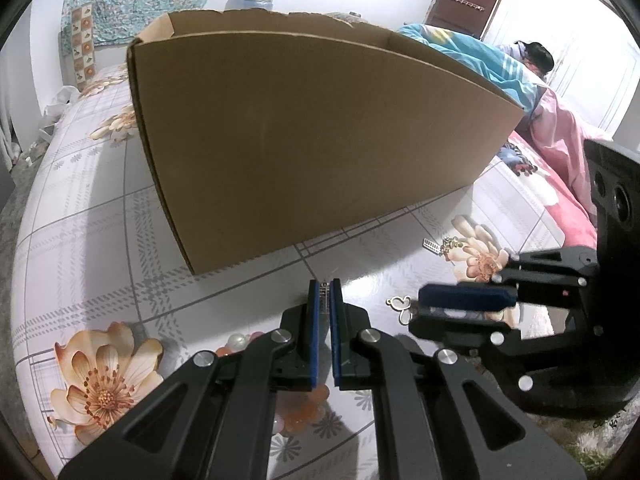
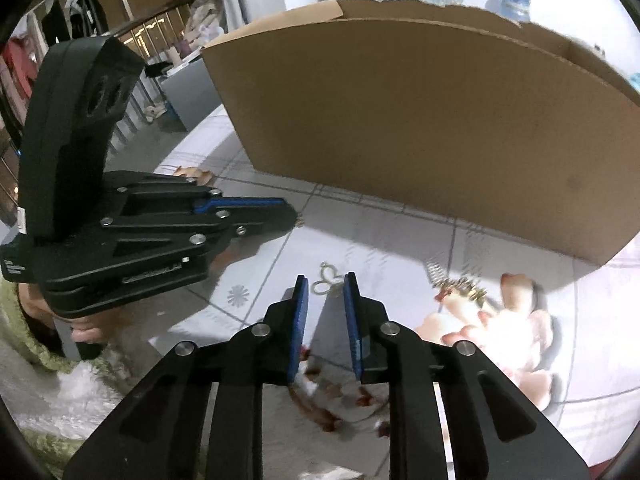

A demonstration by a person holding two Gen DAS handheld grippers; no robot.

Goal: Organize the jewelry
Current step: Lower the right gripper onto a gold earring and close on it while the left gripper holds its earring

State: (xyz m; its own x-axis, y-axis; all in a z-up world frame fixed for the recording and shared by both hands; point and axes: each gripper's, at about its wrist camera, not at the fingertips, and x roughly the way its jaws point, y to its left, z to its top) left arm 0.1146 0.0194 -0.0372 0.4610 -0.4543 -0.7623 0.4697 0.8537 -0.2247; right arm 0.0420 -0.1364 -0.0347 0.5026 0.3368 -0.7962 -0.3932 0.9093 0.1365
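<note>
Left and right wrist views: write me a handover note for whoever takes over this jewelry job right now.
Left gripper: shut, seemingly pinching a thin silvery piece.
Right gripper: open, empty, tips just short of the gold looped charm on the flowered sheet.
Gold cluster lies to the right of the charm, near the cardboard box. Beads lie under the grippers.
Done: cannot tell; the inside of the box is hidden.
Left: the charm, cluster and beads are not yet sorted.
</note>
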